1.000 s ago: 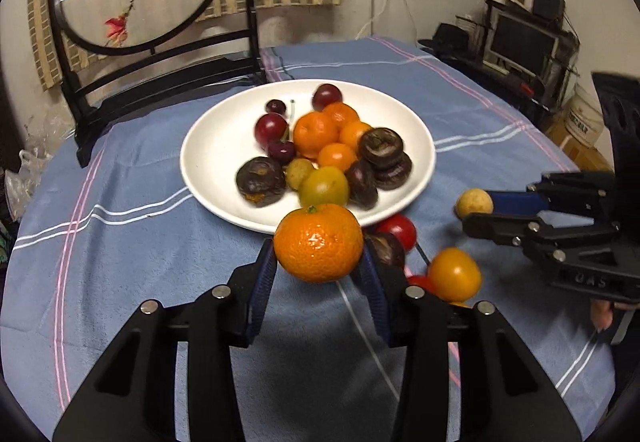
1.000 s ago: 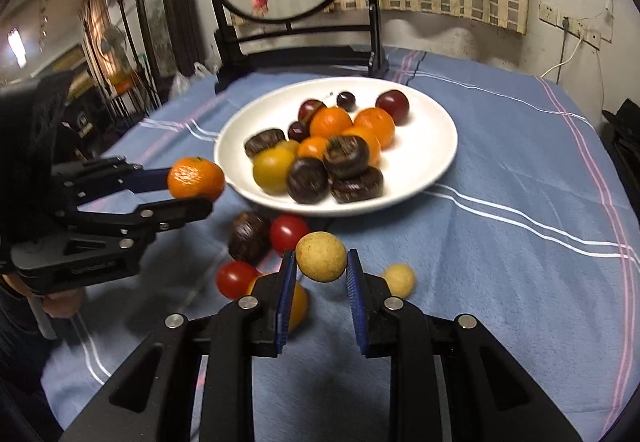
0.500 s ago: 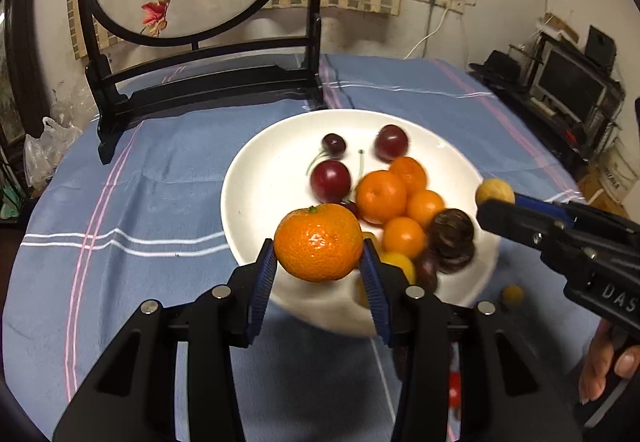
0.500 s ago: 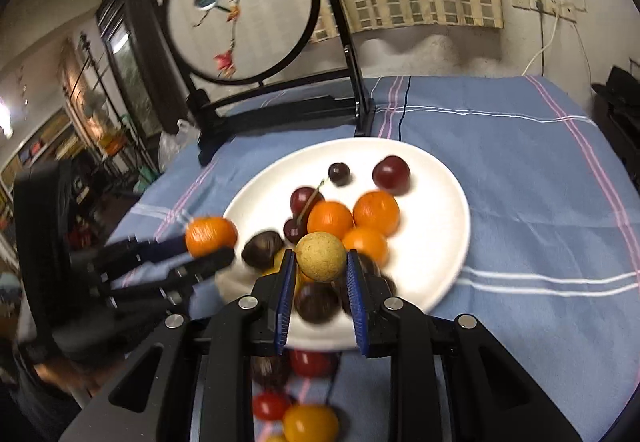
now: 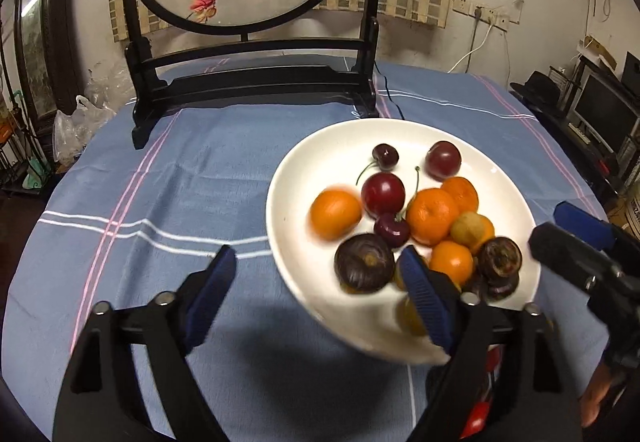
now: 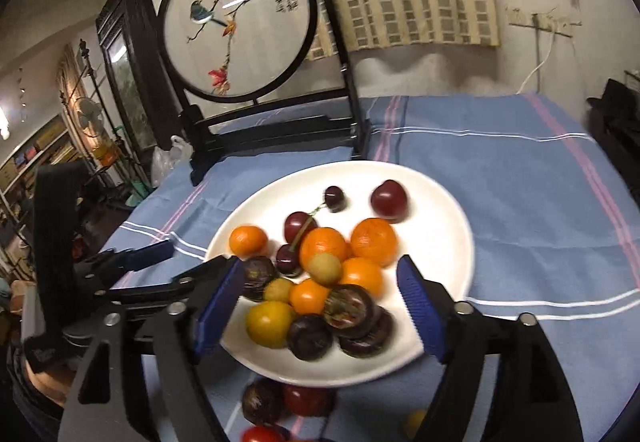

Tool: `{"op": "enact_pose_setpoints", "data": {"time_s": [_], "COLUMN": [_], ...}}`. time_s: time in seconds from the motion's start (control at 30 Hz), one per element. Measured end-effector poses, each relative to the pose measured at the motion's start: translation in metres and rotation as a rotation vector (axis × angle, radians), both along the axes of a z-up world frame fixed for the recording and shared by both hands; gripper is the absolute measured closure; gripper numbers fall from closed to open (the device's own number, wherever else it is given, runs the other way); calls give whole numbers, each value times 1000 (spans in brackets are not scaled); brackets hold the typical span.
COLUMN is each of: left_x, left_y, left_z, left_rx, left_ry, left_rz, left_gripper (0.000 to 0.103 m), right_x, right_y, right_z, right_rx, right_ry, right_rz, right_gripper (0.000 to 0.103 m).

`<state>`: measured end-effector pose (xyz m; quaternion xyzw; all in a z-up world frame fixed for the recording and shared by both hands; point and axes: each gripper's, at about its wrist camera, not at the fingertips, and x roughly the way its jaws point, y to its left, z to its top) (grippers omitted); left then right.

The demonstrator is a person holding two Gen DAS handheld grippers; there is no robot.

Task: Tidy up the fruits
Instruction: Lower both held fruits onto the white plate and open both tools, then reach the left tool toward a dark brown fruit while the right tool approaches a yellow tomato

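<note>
Both grippers, left and right, tilt down over the white plate, jaws opening, empty; a blurred mandarin lies there.

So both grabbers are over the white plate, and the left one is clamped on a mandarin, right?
Not quite. Both are over the white plate, but the left gripper holds nothing: its jaws are opening with no fruit between them. In the left wrist view the mandarin lies blurred at the plate's left side. The right gripper is opening and empty too.
</note>
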<state>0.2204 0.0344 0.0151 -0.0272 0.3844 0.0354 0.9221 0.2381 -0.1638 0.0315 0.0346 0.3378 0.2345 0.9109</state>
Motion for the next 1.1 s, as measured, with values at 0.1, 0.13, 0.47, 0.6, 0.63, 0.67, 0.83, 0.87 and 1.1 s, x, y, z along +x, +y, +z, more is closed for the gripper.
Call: {"op": "enact_pose_setpoints", "data": {"time_s": [0.1, 0.13, 0.47, 0.6, 0.63, 0.67, 0.83, 0.87, 1.1], "left_x": [-11, -14, -43, -48, -48, -49, -50, -50, -50], "left_y": [2, 1, -6, -6, -5, -5, -7, -8, -10], "left_z": [-2, -4, -18, -24, -26, -26, -29, -30, -30], "left_rx": [21, 41, 75, 72, 63, 57, 54, 54, 42], "left_ry": [-16, -13, 20, 42, 49, 53, 65, 67, 80], "left_rz": [17, 12, -49, -57, -60, -63, -70, -73, -94], "left_gripper": [15, 15, 15, 15, 15, 15, 15, 15, 15], "right_x": [-5, -7, -54, -71, -75, -78, -84, -84, -87], "right_y": [-13, -16, -17, -11, -10, -7, -2, -1, 4], "right_z": [-6, -8, -17, -24, -27, -29, -38, -38, -42], "right_rx": [-9, -11, -139, -208, -222, -246, -289, -288, -266], "right_ry": [26, 33, 38, 36, 35, 36, 65, 67, 107], "right_rz": [-13, -11, 114, 165, 175, 189, 215, 218, 265], "right_gripper": [22, 22, 23, 24, 26, 33, 56, 56, 56]}}
